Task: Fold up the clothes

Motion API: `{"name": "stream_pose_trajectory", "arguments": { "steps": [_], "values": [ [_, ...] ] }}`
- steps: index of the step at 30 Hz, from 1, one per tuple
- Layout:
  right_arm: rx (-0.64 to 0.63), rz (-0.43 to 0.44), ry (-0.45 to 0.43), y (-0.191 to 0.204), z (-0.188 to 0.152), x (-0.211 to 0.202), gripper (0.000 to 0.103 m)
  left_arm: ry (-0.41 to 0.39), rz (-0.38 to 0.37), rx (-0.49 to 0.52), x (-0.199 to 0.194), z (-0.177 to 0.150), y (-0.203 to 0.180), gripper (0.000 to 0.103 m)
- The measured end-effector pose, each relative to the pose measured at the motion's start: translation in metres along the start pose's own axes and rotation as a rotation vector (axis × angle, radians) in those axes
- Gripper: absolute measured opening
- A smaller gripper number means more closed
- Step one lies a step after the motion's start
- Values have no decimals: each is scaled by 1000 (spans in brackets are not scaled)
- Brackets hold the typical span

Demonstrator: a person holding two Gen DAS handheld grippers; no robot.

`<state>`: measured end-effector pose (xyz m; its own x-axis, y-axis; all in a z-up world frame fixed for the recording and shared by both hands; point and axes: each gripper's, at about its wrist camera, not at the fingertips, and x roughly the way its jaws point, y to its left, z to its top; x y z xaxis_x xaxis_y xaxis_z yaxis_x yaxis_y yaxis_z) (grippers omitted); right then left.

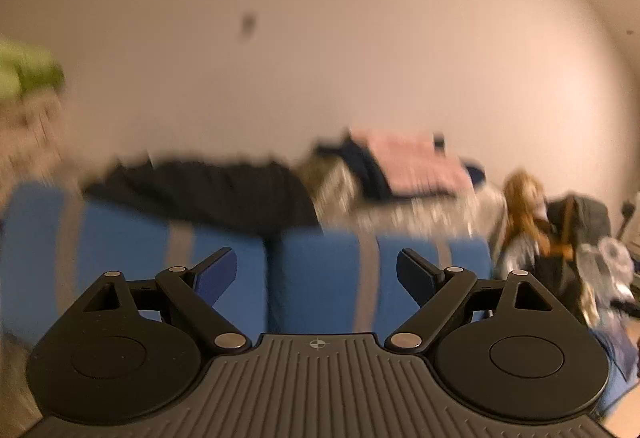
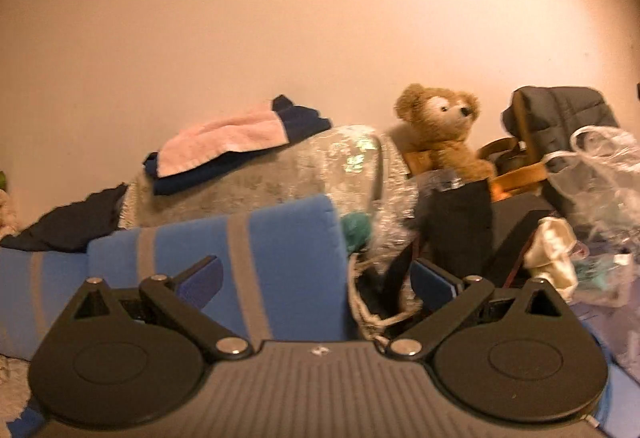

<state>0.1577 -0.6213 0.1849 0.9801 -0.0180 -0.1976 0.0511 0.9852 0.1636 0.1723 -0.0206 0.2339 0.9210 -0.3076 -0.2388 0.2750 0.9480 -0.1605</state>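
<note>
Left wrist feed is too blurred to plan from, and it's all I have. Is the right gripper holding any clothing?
Observer: No. The right gripper is open, with nothing between its fingers.
Operator: Orange blob at my right edge?
Observer: A teddy bear, sitting upright.
Operator: And the pink thing?
Observer: A pink towel lying over a navy garment.

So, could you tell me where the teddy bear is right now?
In the right wrist view the teddy bear sits right of centre against the wall, between the pink towel on its left and the clear plastic bag on its right.
</note>
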Motion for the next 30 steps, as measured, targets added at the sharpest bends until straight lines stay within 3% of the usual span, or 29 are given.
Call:
{"name": "stream_pose_trajectory", "arguments": {
  "steps": [5,8,16,19,25,30],
  "values": [
    [-69,-61,60,-10,-29,-10,103,175,-74,-137,52,-84,-10,88],
    [-116,-85,105,-12,-55,-15,103,271,-92,-144,75,-129,-22,88],
    [-130,-105,221,-37,-116,-24,103,419,-125,-158,109,-228,-30,88],
    [-102,-121,252,-50,-132,-26,103,433,-131,-160,101,-243,-26,88],
    [-55,-150,296,-69,-159,-26,103,400,-127,-143,91,-243,-23,88],
    [-21,-182,335,-78,-181,-25,103,423,-96,-153,95,-252,-24,88]
  ]
}}
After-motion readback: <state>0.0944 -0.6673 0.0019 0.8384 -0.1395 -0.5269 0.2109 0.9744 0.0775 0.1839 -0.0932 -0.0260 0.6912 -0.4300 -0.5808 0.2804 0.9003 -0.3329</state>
